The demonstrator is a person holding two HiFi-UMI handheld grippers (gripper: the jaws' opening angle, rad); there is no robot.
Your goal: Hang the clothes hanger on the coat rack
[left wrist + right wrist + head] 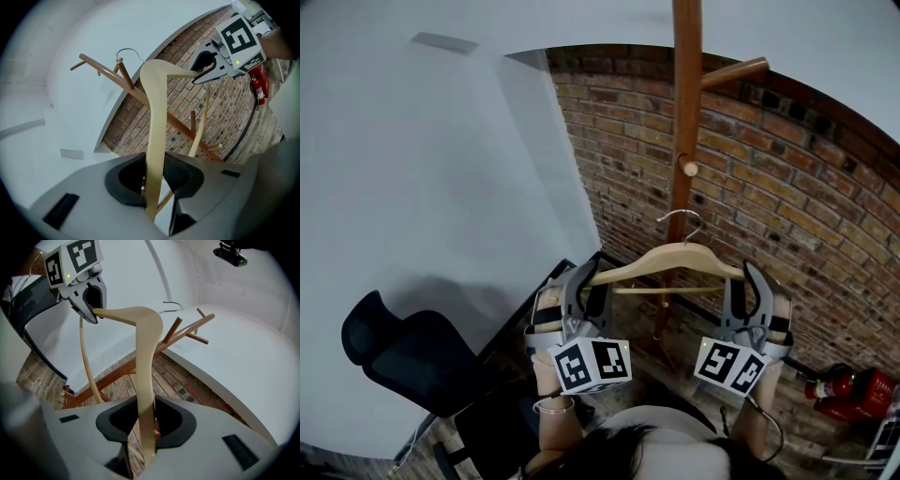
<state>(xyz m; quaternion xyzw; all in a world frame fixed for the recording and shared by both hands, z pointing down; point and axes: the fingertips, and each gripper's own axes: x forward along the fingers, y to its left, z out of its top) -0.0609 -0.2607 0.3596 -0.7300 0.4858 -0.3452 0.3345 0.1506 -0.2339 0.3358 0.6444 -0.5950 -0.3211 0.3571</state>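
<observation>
Hanger [675,255] (ends clamped) near rack [685,122]

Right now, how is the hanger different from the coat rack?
The hanger is pale wood; the coat rack is darker, reddish. The hanger has a metal hook; the coat rack has wooden pegs. The left tongs and right tongs hold the hanger level; the coat rack stands upright. Both are wooden.

- All I've got for a surface on my feed is the floor [814,424].
- Black office chair [412,361] stands on it, near left.
- Coat rack [685,141] stands far middle.
- Red fire extinguisher [848,389] sits right, against the brick wall [787,187].
</observation>
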